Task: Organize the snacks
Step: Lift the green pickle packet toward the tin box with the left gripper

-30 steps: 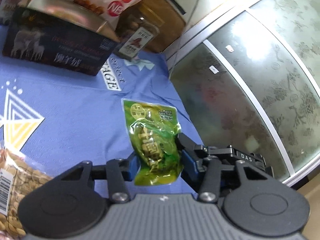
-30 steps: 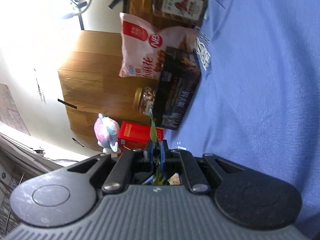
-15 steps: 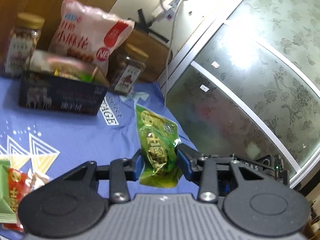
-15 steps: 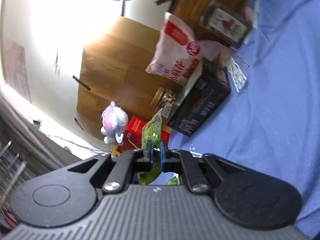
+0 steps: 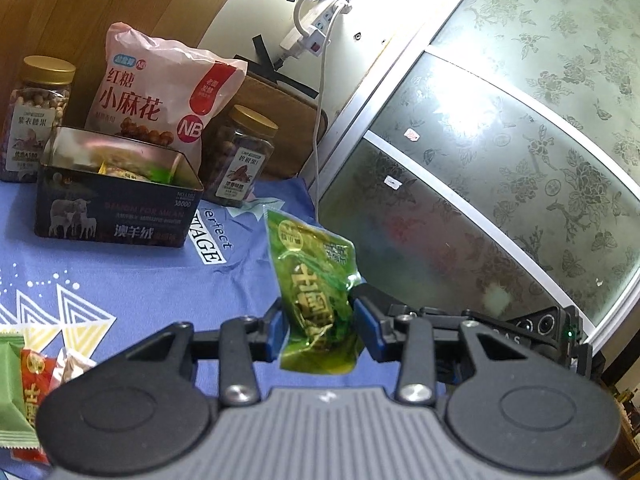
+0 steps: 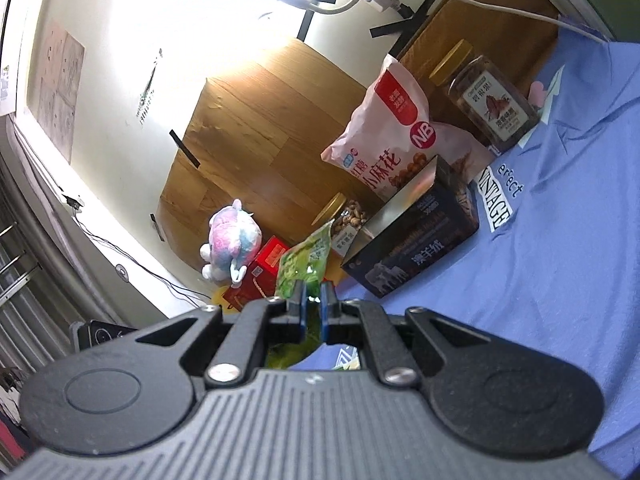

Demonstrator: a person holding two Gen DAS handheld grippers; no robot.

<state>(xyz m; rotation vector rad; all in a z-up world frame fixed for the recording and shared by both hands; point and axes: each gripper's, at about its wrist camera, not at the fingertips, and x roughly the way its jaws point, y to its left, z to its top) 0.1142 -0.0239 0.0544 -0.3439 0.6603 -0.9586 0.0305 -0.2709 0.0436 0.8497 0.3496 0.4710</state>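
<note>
Each claw is clamped on a green snack packet: the left claw (image 5: 320, 330) pinches its green packet (image 5: 316, 292) by the lower half, clear of the tabletop (image 5: 132, 280), and the right claw (image 6: 312, 306) grips a second green packet (image 6: 306, 264) by a thin edge. The open tin (image 5: 116, 196) sits ahead and to the left of the left claw. That slick film could slide out of either grip, likeliest from the right's edge hold, or a packet could catch the tin's rim.

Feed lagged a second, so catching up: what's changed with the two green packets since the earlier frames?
Both packets were lifted off the blue cloth and turned more upright: the left gripper tightened on its green packet, and the right gripper raised its own packet. Both grips stayed shut; the tin sits unmoved.
</note>
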